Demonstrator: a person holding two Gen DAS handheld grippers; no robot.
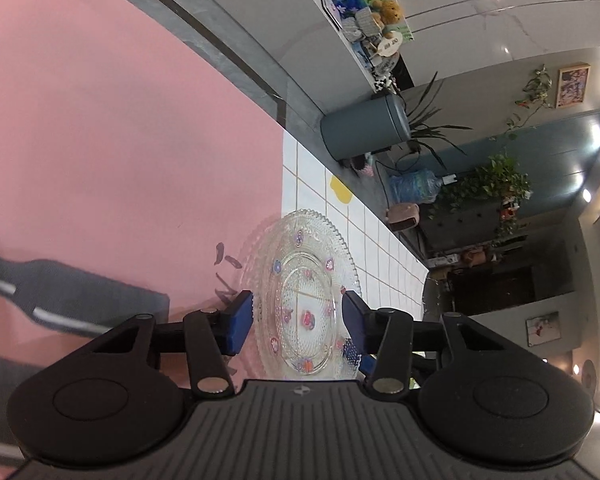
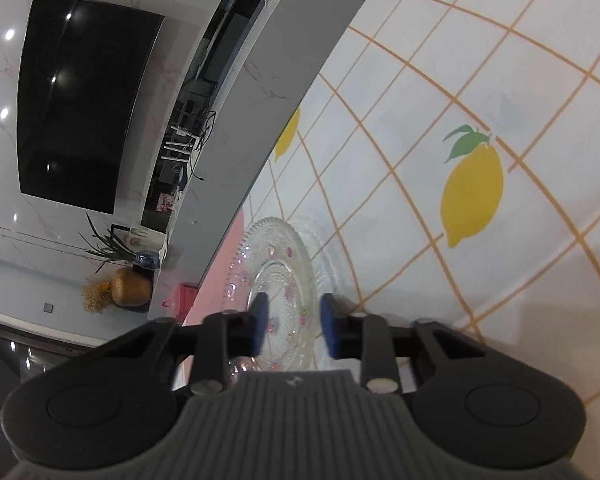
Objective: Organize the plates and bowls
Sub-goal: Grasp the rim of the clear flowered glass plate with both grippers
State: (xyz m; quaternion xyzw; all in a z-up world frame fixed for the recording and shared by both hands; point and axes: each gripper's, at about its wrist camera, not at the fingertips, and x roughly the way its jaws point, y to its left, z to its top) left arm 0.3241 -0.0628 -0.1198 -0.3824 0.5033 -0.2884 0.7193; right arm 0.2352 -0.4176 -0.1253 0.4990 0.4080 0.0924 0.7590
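I have both tongs over the clear pressed-glass plate with small painted flowers [image 1: 300, 300], which lies where the pink mat [image 1: 120, 140] meets the lemon-print grid cloth [image 2: 460, 120]. The left gripper [image 1: 298, 324] and right gripper [image 2: 294, 324] stand spread astride it, pinching nothing. It looks stiff, slippery and breakable, so I'd take its beaded rim, gently.
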